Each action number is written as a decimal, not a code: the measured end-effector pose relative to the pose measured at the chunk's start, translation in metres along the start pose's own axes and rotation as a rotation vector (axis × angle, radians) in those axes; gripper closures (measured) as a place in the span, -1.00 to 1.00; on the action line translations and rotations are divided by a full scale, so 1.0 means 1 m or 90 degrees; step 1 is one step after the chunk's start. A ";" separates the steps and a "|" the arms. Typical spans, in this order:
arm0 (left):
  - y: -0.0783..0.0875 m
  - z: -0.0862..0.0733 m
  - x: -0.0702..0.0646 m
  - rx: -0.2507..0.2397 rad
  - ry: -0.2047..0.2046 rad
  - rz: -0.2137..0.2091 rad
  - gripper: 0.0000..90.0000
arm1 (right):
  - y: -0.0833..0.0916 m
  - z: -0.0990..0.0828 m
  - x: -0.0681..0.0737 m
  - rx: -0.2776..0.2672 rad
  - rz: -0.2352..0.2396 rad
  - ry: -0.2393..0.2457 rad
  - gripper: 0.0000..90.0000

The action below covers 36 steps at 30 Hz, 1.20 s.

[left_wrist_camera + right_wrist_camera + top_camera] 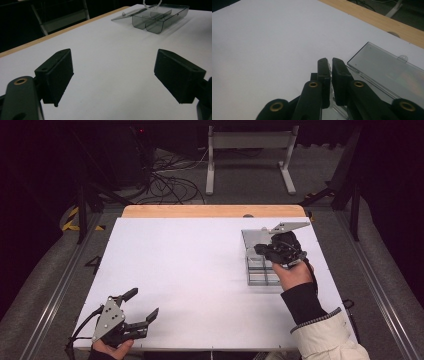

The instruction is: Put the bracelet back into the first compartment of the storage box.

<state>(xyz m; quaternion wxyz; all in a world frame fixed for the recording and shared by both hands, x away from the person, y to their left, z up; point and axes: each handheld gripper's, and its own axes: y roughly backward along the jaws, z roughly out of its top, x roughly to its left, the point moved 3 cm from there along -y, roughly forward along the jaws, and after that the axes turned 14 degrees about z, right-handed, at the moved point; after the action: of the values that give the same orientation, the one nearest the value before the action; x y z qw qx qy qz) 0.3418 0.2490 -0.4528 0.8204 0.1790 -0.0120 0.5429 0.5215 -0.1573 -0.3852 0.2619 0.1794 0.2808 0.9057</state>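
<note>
Scene: white table (190, 270) with a wooden strip (215, 211) along its far edge, dark floor with cables (170, 182) and a grey metal stand (250, 155) beyond.
Box: clear plastic compartment box (257, 262) sits on the table's far right part, lid (384, 68) swung open and lying flat; in the left gripper view you see its divided compartments (160, 18).
Beads: white bead string (151, 5) hangs above the box in the left gripper view; a pale sliver (329, 68) of something shows between your right jaws, too small to name for sure.
Right gripper: your right gripper (260, 249) is over the box, jaws drawn nearly together on that pale sliver, tips just beside the open lid's edge.
Right hand: your hand (292, 275) and dark cuff, white sleeve (330, 340) come in from the lower right.
Left gripper: your left gripper (142, 305) rests at the near left corner, well apart from the box, jaws spread wide, nothing between them, bare table under them.
Left view: both pads (57, 75) upright, facing each other across the gap.
</note>
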 end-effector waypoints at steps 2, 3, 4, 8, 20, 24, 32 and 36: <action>0.000 0.000 0.000 -0.001 -0.004 0.001 -0.64 | -0.001 0.000 -0.004 -0.001 -0.003 -0.012 0.91; 0.000 0.000 0.001 -0.001 -0.004 0.001 -0.64 | -0.002 0.000 -0.006 -0.003 -0.003 -0.014 0.91; 0.000 0.000 0.001 -0.001 -0.004 0.002 -0.64 | -0.002 0.000 -0.008 -0.002 -0.005 -0.017 0.91; 0.000 0.000 0.000 0.000 0.000 0.000 -0.64 | -0.005 -0.001 -0.014 -0.001 -0.013 -0.029 0.91; -0.001 0.000 0.001 0.000 0.000 0.001 -0.64 | -0.010 -0.003 -0.026 0.005 -0.034 -0.046 0.91; -0.001 0.000 0.001 -0.001 0.001 0.000 -0.64 | -0.012 -0.005 -0.030 0.010 -0.044 -0.055 0.91; -0.001 0.000 0.001 -0.001 0.001 0.001 -0.64 | -0.016 -0.005 -0.031 0.014 -0.045 -0.057 0.91; -0.001 0.000 0.001 -0.001 0.000 0.001 -0.64 | -0.019 -0.007 -0.031 0.021 -0.045 -0.063 0.91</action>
<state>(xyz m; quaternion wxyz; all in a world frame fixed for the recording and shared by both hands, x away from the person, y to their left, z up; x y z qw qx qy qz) 0.3425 0.2495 -0.4529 0.8200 0.1785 -0.0121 0.5437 0.5502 -0.1648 -0.4071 0.3042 0.2186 0.2887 0.8811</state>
